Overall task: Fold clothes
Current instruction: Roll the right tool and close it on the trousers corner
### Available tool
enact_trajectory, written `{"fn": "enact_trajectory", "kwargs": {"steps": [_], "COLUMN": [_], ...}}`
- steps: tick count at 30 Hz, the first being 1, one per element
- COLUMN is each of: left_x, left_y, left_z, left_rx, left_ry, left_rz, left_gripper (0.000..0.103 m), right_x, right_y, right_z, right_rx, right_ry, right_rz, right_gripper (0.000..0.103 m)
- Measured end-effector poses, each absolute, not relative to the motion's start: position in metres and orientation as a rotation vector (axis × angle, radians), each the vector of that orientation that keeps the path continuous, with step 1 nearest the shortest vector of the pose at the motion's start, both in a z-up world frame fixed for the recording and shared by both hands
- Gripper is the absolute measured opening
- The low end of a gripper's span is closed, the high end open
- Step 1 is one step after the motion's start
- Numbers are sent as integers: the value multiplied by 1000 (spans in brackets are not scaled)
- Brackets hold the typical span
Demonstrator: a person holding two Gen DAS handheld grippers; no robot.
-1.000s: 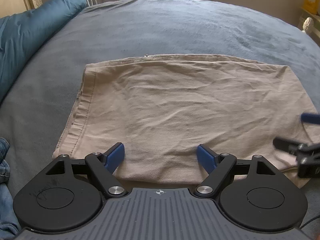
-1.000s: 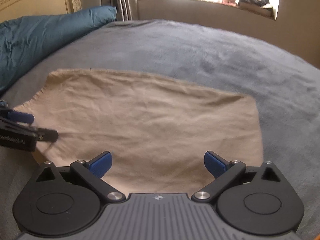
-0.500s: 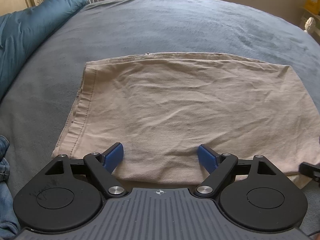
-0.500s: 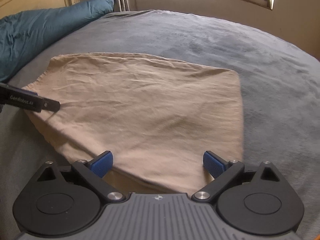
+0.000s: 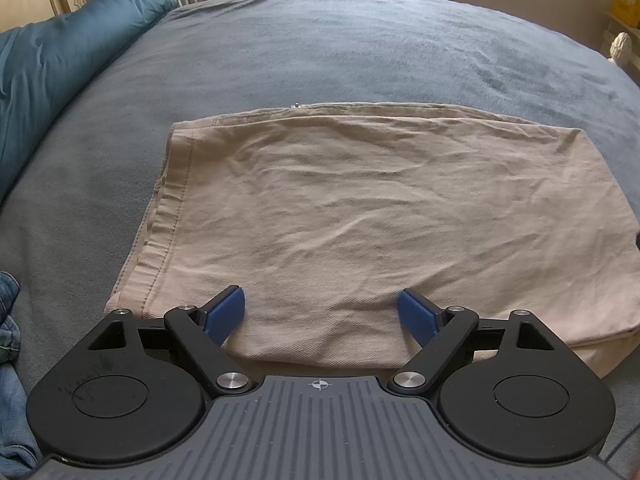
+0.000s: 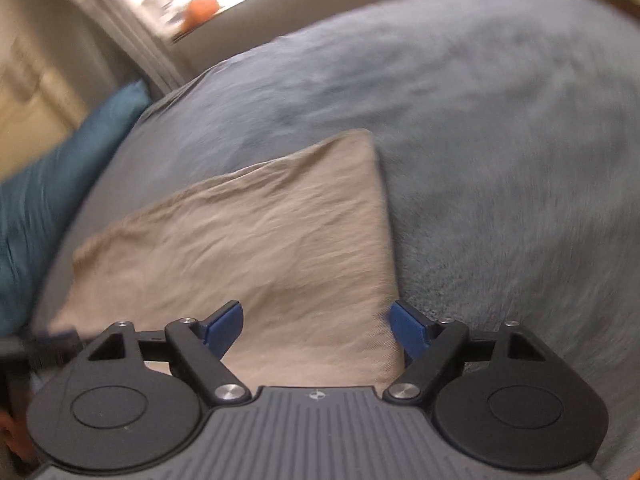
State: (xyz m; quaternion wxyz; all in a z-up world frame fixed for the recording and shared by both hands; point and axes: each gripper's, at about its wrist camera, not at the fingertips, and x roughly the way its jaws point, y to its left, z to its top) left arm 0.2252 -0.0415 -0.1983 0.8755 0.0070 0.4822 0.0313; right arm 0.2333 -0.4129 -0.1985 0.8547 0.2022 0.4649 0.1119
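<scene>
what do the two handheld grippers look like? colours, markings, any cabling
Both match: left gripper and right gripper each have a ribbed grey body with a small crosshair mark, two round black discs, black linkage arms with silver pivot screws, and blue fingertip pads. The left one's left disc shows faint scribbled scratches. A thin dark cable shows at the left view's lower right.

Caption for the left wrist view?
Left gripper, jaws open, above the near edge of folded beige trousers on a blue-grey bedspread.

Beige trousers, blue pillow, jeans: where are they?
beige trousers point(image 5: 380, 216), left wrist view, middle of the folded cloth.
blue pillow point(image 5: 60, 76), left wrist view, its wrinkled side.
jeans point(image 5: 10, 392), left wrist view, the bit at the left edge.
</scene>
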Motion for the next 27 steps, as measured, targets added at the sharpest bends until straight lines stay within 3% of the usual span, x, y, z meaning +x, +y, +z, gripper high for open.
{"fn": "enact_trajectory", "kwargs": {"steps": [8, 17, 27], "left_x": [225, 224, 223], "left_y": [-40, -39, -40], "left_z": [-199, -200, -201], "left_rx": [9, 9, 14], "left_ry": [1007, 1005, 1004], "left_rz": [62, 59, 62], "left_gripper": [87, 88, 89], "right_x": [238, 241, 277], "right_y": [-447, -448, -449], "right_z": [-224, -235, -258], "right_rx": [707, 769, 901], "right_ry": [1024, 1041, 1013], "right_rz": [227, 263, 312], "right_gripper": [74, 65, 63]}}
